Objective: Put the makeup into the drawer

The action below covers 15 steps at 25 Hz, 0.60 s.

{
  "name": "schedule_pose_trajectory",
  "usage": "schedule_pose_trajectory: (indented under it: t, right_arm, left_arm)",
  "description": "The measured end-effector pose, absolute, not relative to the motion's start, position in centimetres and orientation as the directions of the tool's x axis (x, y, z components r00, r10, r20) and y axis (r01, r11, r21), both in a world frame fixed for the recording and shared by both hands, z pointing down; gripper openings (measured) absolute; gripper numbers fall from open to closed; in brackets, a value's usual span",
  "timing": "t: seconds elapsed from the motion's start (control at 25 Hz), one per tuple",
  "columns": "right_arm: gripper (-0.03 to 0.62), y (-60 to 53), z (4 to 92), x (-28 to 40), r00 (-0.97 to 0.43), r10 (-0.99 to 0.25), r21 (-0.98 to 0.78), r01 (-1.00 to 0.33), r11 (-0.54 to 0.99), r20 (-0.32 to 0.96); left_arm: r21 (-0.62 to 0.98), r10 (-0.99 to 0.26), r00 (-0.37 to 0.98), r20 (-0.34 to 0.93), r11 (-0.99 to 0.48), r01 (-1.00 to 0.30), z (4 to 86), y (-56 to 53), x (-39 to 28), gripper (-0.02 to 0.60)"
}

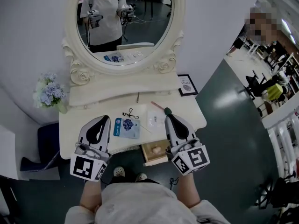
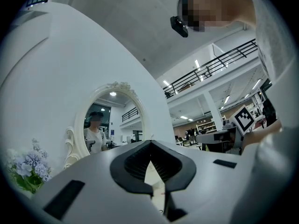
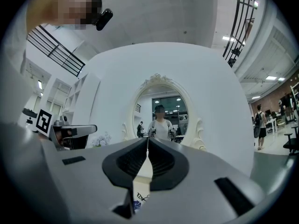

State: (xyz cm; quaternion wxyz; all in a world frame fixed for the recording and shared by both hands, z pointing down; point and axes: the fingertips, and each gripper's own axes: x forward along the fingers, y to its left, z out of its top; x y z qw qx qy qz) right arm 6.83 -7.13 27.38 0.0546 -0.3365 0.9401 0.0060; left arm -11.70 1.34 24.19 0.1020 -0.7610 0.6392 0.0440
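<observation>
1. Dressing table (image 1: 189, 110), white, curved front edge. Walled in at 12 and 9 o'clock; open floor past the edge at 3 o'clock.
2. Oval mirror (image 1: 124, 17), upright at 12 o'clock on the table. A limit on any long reach forward.
3. Left gripper (image 1: 103, 118), held over the front edge at 7 o'clock. Closed tip to tip, nothing between the jaws.
4. Right gripper (image 1: 170, 118), held over the front edge at 5 o'clock. Likewise closed and empty.
5. Drawer (image 1: 145, 155), pulled out below the front edge at 6 o'clock, between the two grippers. Small pale object (image 1: 156, 149) inside, too small to identify. Free room above the drawer for a straight drop.
6. Flowers (image 1: 48, 93) at 9 o'clock and framed card (image 1: 187, 84) at 2 o'clock, both well clear of the working area.
7. Makeup on the tabletop, outside the drawer: blue packet (image 1: 126, 127) just beside the left gripper, white packet (image 1: 155, 118) just beside the right, black looped tool (image 1: 131, 113) and pink pencil (image 1: 157, 105) behind them towards 12 o'clock.
8. Step in hand, as judged: between grasps, with the listed items yet to be stowed. Next move calling for parted jaws, a short descent onto the nearest packet, then a carry back over the front edge into the drawer.
</observation>
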Motion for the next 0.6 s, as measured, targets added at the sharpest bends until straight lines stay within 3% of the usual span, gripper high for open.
schedule_pose_trajectory:
  t: [0.6]
  right_arm:
    - [0.025, -7.4, 27.1, 8.0, -0.757, -0.644, -0.021, -0.646, 0.763, -0.112]
  left_arm:
    - [-0.101, -0.961, 0.191, -0.202, -0.174, -0.980, 24.1, 0.8, -11.2, 0.014]
